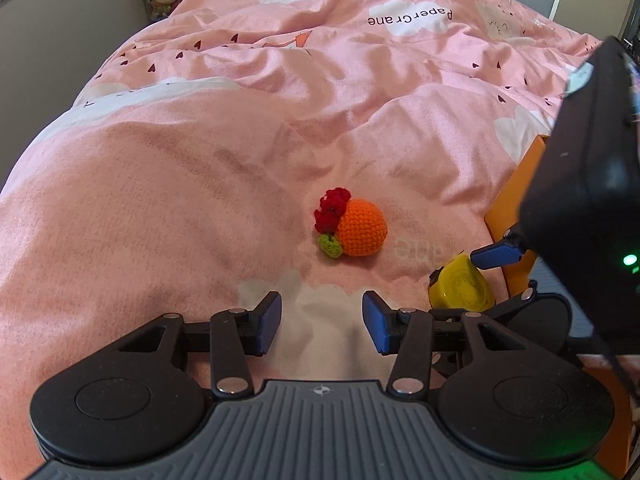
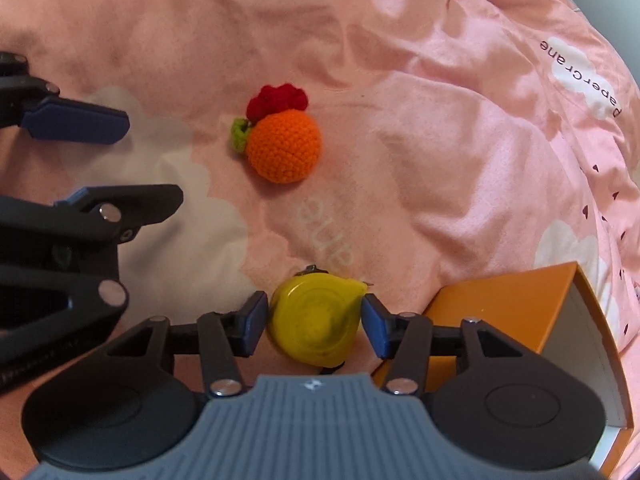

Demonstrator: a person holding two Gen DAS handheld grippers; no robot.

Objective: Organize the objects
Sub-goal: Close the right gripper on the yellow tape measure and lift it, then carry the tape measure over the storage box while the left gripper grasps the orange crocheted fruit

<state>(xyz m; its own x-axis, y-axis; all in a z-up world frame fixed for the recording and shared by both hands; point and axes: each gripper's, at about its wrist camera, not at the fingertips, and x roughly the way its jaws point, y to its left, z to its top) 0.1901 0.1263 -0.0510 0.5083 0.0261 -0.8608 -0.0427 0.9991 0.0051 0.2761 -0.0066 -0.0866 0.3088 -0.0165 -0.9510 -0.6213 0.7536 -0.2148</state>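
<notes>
Little looks finished yet. The yellow tape measure [image 2: 316, 320] lies on the pink bed cover [image 2: 460, 140] just beside the orange box [image 2: 500, 304], between the right gripper's [image 2: 314, 322] fingers, which sit against its sides; a firm squeeze I cannot tell. The crochet orange [image 1: 356, 227] lies untouched ahead of the left gripper [image 1: 322, 320], whose fingers stand half-wide and empty. Both things probably still have to go into the box.

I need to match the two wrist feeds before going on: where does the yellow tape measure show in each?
Left wrist view: the yellow tape measure sits low on the right, under a blue finger of the right tool.
Right wrist view: it sits low in the centre, between the right tool's two fingers.
Shared landmark: the crocheted orange on the pink bedcover.
</notes>
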